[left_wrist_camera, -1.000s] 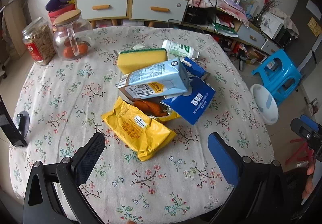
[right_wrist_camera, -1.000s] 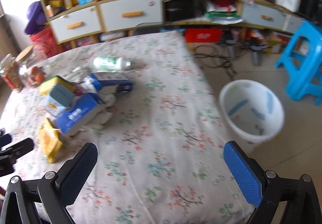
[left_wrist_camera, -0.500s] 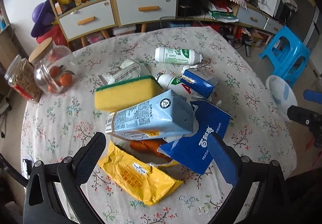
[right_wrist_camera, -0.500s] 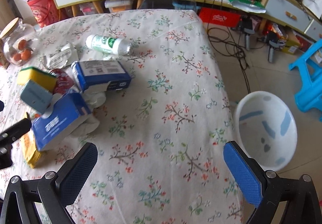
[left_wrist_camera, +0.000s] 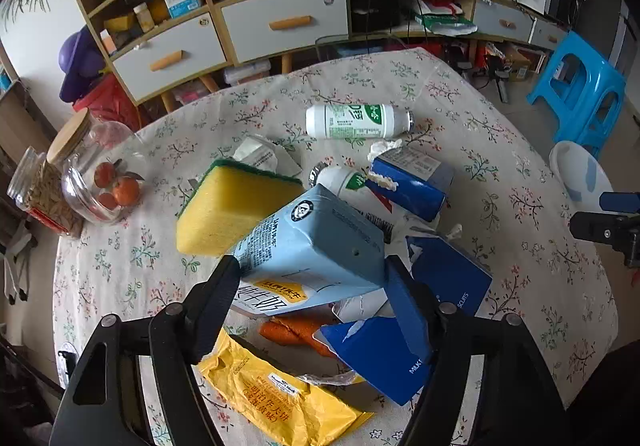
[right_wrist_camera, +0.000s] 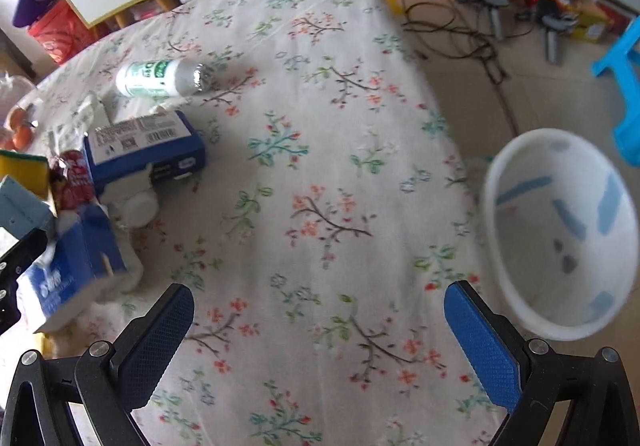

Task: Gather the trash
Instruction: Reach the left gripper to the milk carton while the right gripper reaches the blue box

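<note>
The left gripper (left_wrist_camera: 310, 270) had its jaws set on either side of the pale blue milk carton (left_wrist_camera: 308, 246), the pads at its flanks, though I could not tell whether they were truly clamped or only touching; the carton lay tilted atop the heap in the middle of the table (left_wrist_camera: 520, 165), propped against the yellow sponge (left_wrist_camera: 232, 205). To do it well, I judged, the squeeze should land on the carton's flat sides, gently, since waxed card buckles; then a straight lift, so the dark blue boxes (left_wrist_camera: 400, 350) and the crinkled yellow wrapper (left_wrist_camera: 280, 402) beneath were not dragged along. The right gripper (right_wrist_camera: 320, 330) hung wide open and empty over the floral cloth, near the smooth white plastic bin (right_wrist_camera: 520, 310) on the floor beside the table; a white bottle (right_wrist_camera: 160, 77), round and slick, lay apart on its side.
</note>
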`<state>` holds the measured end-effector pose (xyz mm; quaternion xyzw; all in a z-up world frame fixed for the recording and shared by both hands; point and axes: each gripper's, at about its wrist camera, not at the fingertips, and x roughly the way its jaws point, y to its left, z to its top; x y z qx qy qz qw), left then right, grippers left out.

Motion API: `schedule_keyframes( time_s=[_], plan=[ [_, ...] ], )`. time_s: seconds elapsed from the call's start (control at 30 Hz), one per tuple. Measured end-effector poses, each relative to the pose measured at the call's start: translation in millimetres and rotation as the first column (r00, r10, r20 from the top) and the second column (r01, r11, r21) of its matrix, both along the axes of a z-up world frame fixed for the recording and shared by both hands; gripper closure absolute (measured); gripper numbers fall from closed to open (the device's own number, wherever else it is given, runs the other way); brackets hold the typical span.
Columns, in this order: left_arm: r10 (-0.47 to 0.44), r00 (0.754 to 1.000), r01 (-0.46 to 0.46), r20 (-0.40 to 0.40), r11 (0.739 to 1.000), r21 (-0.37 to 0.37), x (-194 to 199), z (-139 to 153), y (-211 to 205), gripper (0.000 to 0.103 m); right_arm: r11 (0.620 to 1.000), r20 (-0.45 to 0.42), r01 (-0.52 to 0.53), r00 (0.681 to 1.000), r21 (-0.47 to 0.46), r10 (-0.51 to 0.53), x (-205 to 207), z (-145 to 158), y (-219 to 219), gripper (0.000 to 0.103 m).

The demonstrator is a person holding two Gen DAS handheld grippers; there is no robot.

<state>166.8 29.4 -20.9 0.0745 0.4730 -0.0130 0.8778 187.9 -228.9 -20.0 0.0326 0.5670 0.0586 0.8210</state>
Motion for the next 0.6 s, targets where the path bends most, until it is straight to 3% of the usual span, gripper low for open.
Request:
schedule_keyframes(
  time_s=[0.03,0.07,0.1,0.13,0.4,0.5,0.6],
  plan=[
    [-0.001,1.000,0.001,0.014,1.000,0.001,0,3,1,0.040,1.000,-0.004,0.007,1.000,0.018,-0.007,3,0,0,0.000],
    [-0.012,1.000,0.013,0.023,1.000,-0.018,-1,7,3,0.073,0.999,-0.008,0.015,1.000,0.036,-0.015,6,-1,0,0.000],
    [-0.015,1.000,0.016,0.012,0.999,-0.037,0,8,6,0.084,0.998,-0.014,0.026,1.000,0.058,-0.025,10,-1,0,0.000],
    [-0.009,1.000,0.009,0.003,0.998,-0.060,0,9,11,0.086,0.996,-0.021,0.037,0.999,0.077,-0.035,14,-2,1,0.000],
    [0.081,0.996,-0.089,-0.046,0.972,-0.218,0,8,63,0.086,0.989,-0.034,0.016,0.999,0.150,-0.011,43,-2,49,0.000],
    [0.120,0.991,-0.130,-0.057,0.961,-0.243,1,10,86,0.085,0.986,-0.036,-0.001,0.999,0.168,0.007,53,-5,69,0.000],
    [0.178,0.980,-0.195,-0.089,0.946,-0.257,4,5,110,0.067,0.980,-0.052,-0.008,0.998,0.200,0.019,63,-10,89,0.000]
  ],
)
